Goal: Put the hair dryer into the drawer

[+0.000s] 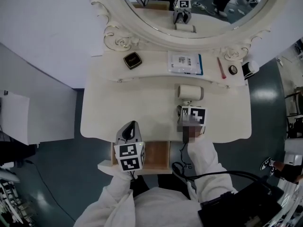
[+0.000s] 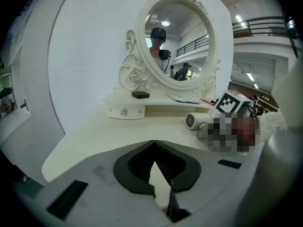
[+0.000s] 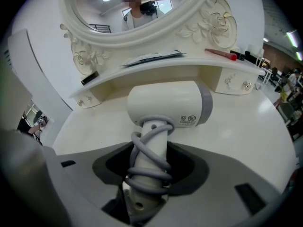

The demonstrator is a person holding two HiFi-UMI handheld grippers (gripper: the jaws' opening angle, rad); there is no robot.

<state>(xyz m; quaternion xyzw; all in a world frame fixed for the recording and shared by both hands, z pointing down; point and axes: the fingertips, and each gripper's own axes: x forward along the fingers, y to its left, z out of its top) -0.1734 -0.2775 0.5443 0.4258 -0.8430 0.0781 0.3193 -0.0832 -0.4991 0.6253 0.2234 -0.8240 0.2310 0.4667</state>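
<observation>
Clamping the hair dryer [image 3: 165, 103] by its cord-wrapped handle, the right gripper [image 3: 147, 171] is seemingly beginning the pickup, which calls for lifting it back toward the open drawer [image 1: 156, 156]. The left gripper [image 2: 152, 164] is hovering, jaws together, empty.

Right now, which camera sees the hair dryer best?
The right gripper view: the hair dryer fills the middle, its cord-wrapped handle clamped in the right gripper. The head view shows it small from above, partly behind that gripper. The left gripper view shows it small, off to the right.
</observation>
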